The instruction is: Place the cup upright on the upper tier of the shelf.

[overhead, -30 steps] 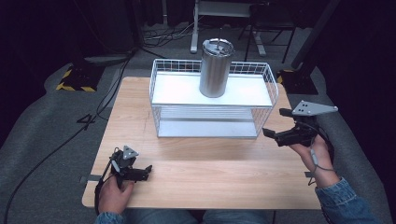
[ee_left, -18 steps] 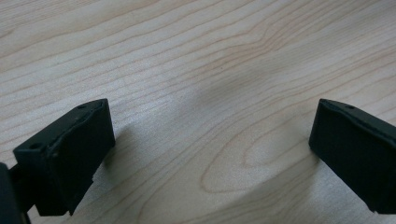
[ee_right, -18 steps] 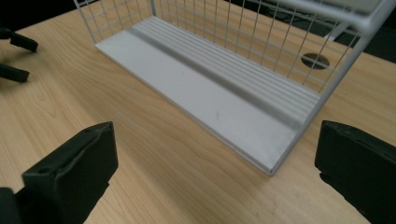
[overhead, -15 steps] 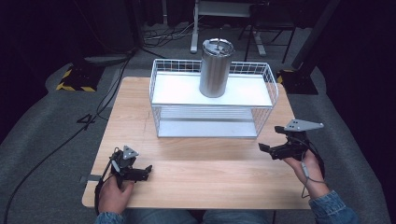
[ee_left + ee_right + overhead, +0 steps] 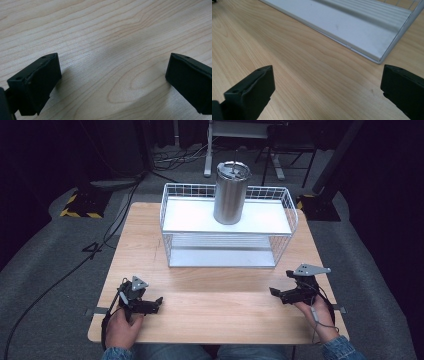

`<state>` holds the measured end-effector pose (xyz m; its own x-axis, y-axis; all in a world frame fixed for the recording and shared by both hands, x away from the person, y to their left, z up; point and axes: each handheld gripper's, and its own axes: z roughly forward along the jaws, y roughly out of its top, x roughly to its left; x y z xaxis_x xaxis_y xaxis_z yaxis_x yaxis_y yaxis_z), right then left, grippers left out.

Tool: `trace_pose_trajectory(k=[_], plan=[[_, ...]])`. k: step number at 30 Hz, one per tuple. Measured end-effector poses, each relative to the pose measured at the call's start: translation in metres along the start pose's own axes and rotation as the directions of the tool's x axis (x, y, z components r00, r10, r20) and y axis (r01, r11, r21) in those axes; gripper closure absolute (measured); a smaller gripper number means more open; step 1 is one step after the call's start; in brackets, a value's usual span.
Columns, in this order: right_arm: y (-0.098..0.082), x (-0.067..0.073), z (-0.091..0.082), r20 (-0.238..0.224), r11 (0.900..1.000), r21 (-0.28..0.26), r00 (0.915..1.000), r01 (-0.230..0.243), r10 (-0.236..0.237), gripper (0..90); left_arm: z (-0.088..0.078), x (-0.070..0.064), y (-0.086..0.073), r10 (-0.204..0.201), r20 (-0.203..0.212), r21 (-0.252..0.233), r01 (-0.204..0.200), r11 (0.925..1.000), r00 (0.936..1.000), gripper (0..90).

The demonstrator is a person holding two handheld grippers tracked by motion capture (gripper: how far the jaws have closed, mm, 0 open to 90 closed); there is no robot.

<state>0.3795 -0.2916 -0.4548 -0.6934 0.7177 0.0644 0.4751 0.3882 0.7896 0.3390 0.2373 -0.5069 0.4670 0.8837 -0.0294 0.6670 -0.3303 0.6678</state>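
Steel tumbler (image 5: 231,193): stands upright on the top shelf of the white wire rack (image 5: 172,212), toward 12 o'clock on the surface, lid on, nothing touching it.
Wire rack: two tiers, at the far middle of the wooden surface (image 5: 145,250); the lower shelf (image 5: 352,27) looks bare, and its front edge crosses the right gripper view toward 1 o'clock.
Left claw (image 5: 159,301): rests near the 7 o'clock corner in the high view, held in the person's left hand (image 5: 121,327); jaws stand wide apart with only wood grain between them in the left gripper view (image 5: 113,75). Holds nothing.
Right claw (image 5: 273,291): near the 5 o'clock corner, held in the right hand (image 5: 315,312), pointing inward across the surface; jaws wide in the right gripper view (image 5: 327,85), bare wood between them. Holds nothing.
Gap to the tumbler: both claws are well apart from it, with the whole front of the rack between.
Step in hand: by my reading, a rest pose, either the tumbler already set on the shelf or a reach not yet begun; the pictures do not settle which.
Next move: if the tumbler is to be taken, the nearer right claw would need to rise above the rack's rim, travel toward 12 o'clock, and close around the body below the lid, level enough not to tip it.
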Motion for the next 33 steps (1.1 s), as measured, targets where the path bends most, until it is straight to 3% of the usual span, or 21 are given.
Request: trace_pose_trajectory(k=[8,24,33], plan=[[-0.015,0.002,0.011,0.012,1.000,0.021,0.9999,-0.007,0.007,0.0,0.000,0.000,0.000,0.000,0.000,0.000,0.000,1.0000,1.0000,0.6],[-0.030,0.010,0.024,0.041,0.998,0.056,0.9986,0.032,-0.035,1.0,0.000,0.000,0.000,0.001,0.000,0.000,-0.001,1.0000,1.0000,0.5],[-0.034,0.014,0.032,0.053,0.988,0.133,0.9949,0.078,-0.086,14.6,0.000,0.000,0.000,0.000,0.000,0.000,0.000,1.0000,1.0000,0.5]])
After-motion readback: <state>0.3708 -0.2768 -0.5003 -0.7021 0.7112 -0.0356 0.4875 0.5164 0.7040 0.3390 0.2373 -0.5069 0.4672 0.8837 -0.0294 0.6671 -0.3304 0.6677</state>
